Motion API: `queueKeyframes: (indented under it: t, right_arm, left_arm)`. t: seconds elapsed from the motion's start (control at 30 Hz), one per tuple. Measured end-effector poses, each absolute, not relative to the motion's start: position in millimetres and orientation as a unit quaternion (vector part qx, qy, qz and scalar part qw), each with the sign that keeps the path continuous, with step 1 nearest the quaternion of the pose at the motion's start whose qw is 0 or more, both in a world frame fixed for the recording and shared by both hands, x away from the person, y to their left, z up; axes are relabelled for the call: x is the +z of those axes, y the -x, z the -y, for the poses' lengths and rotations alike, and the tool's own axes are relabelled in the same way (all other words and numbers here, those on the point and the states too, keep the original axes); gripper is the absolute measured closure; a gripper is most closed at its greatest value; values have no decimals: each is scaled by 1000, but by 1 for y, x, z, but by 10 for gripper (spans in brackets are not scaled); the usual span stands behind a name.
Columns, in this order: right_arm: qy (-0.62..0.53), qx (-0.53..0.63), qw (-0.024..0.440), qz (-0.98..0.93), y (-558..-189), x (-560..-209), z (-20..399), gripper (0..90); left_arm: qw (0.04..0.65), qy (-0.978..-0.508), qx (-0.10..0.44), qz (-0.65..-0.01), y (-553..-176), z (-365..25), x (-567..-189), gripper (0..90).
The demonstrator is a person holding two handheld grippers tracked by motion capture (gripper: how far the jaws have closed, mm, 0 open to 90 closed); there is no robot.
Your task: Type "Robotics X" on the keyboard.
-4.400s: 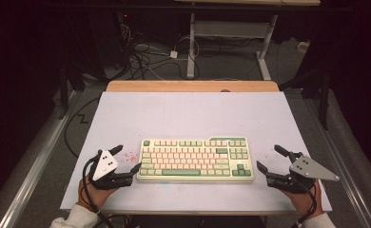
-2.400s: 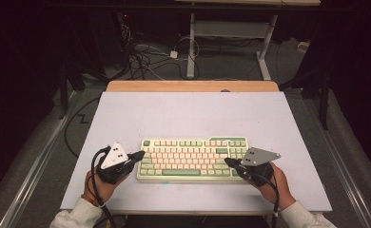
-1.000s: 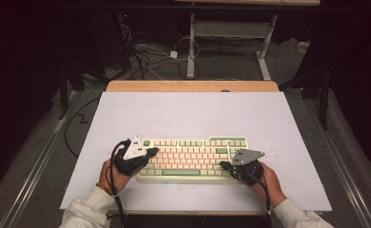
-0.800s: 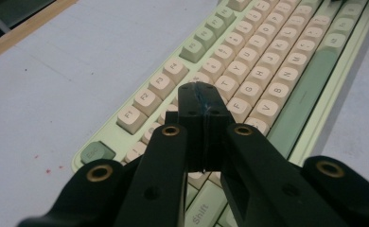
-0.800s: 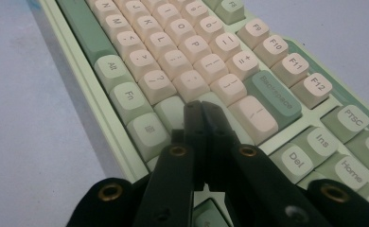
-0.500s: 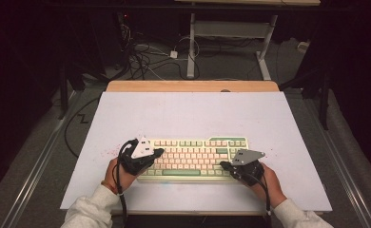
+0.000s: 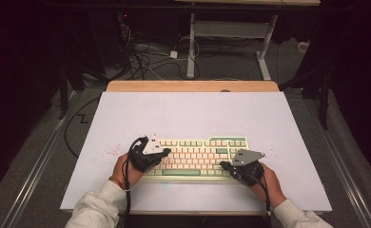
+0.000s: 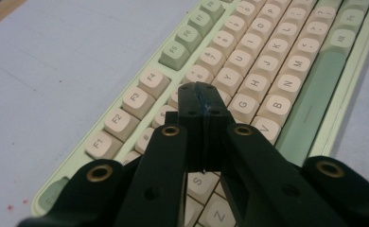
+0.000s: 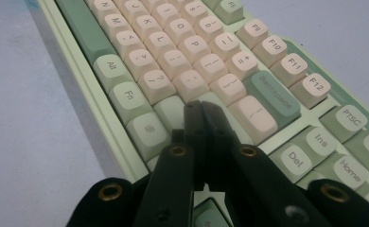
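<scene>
left gripper, jaws clenched and empty, has slid in over the mechanical keyboard's left keys; right gripper, also clenched, holds at its right end. keyboard mid-counter. key-pressing looks imminent.

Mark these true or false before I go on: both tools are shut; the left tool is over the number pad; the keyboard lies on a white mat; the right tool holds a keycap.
1. Both tools are shut. True: left tool and right tool have jaws pressed together.
2. The left tool is over the number pad. False: it is over the letter keys at the left of the keyboard.
3. The keyboard lies on a white mat. True.
4. The right tool holds a keycap. False: nothing is between its jaws.
</scene>
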State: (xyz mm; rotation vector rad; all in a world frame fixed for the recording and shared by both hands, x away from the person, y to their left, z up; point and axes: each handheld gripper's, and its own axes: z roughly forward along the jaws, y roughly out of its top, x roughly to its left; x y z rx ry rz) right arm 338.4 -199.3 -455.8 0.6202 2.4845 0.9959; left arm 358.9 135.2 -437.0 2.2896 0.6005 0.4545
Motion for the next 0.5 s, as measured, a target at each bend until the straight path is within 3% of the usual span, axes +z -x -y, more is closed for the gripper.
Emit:
queueKeyframes:
  t: [0.5]
  right_arm:
    - [-223, 356, 198, -886, -338, -456, 199, 900]
  left_arm:
    - [326, -903, 159, -232, -373, -121, -446, 879]
